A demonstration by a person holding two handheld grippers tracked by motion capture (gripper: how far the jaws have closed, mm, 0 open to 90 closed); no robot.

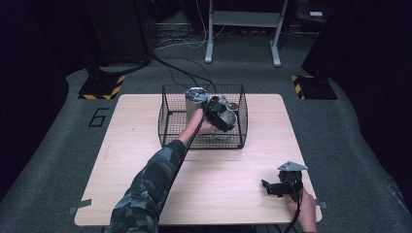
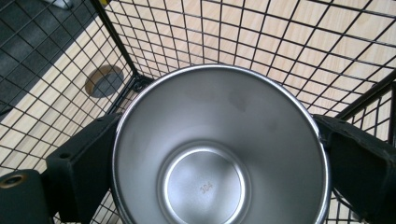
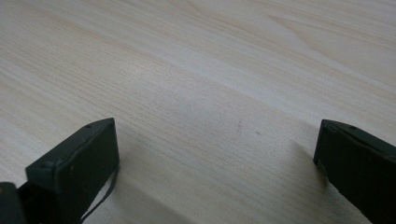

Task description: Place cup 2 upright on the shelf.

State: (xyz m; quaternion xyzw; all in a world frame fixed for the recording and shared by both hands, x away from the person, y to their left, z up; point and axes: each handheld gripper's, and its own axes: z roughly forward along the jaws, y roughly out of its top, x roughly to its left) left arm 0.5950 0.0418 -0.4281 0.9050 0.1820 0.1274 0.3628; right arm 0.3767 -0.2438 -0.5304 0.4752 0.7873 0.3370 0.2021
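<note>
The left claw [image 2: 219, 154] is gripping a stainless steel cup [image 2: 219, 149] from both sides, its jaws pressing against the cup's outer wall, inside the black wire basket [image 1: 167, 121] that is sitting on the far half of the wooden tabletop [image 1: 233, 179]. From the high view the hand and claw are covering most of that cup. A second steel canister [image 1: 196, 99] is standing upright just beside it in the basket. The right claw [image 3: 217, 154] is resting low over bare tabletop near the right front corner, jaws spread wide, holding nothing.
</note>
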